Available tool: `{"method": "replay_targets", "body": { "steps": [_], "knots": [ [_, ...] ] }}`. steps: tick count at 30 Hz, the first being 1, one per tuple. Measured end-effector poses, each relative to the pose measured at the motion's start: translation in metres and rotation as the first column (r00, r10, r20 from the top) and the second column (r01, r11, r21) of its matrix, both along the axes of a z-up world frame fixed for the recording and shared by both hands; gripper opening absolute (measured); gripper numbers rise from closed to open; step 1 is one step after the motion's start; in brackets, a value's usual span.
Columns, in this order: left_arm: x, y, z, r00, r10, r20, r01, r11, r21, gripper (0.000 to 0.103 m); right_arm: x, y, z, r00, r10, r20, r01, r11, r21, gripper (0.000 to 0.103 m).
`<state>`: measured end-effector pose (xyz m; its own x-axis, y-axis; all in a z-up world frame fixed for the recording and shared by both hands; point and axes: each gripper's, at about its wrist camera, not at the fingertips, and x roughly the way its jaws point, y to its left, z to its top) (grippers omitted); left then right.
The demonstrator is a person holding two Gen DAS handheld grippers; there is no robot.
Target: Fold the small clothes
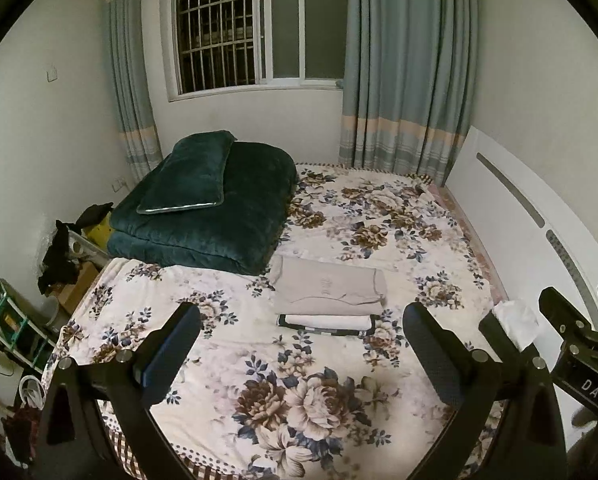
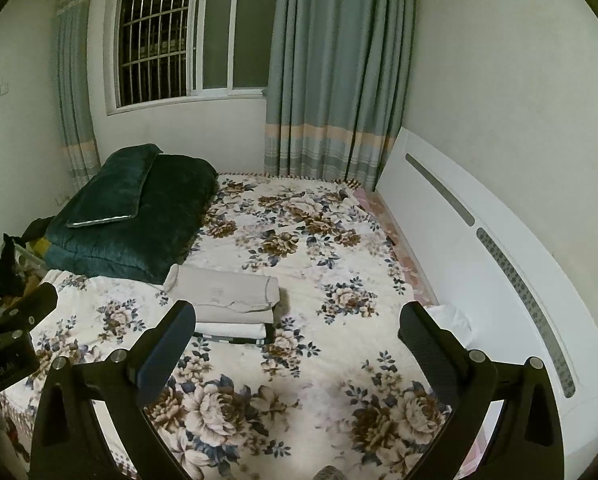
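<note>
Hovering above the near part of the bed [image 1: 379, 208], both grippers empty: left gripper [image 1: 301, 350] with fingers spread wide, nothing between them; right gripper [image 2: 297, 346] likewise wide apart, gripping nothing. Out toward the middle of the bed, a folded grey garment [image 1: 329, 290] lying flat, faint print on it too small to read, and just in front of it, touching or nearly so, a folded white garment with dark trim [image 1: 327, 323]. Two pieces done, by the look of it. At the right edge, near the headboard [image 2: 479, 248], a crumpled white cloth [image 2: 453, 320], probably next to fold. Far left corner taken up by a folded green quilt [image 1: 203, 220]. Readable on the right gripper's body, seen from the left wrist: "DAS".
</note>
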<state>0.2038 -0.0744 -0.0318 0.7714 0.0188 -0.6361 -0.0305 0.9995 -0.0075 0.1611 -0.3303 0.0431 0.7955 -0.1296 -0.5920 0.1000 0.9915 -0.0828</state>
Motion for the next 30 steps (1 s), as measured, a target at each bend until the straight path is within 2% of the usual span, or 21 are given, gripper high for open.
{"method": "replay_targets", "body": {
  "steps": [30],
  "knots": [
    [-0.016,-0.005,0.019,1.000,0.008,0.021,-0.009,1.000,0.023,0.103,0.000,-0.001,-0.004,0.998,0.064,-0.001,-0.064,0.997,0.044,0.103]
  ]
}}
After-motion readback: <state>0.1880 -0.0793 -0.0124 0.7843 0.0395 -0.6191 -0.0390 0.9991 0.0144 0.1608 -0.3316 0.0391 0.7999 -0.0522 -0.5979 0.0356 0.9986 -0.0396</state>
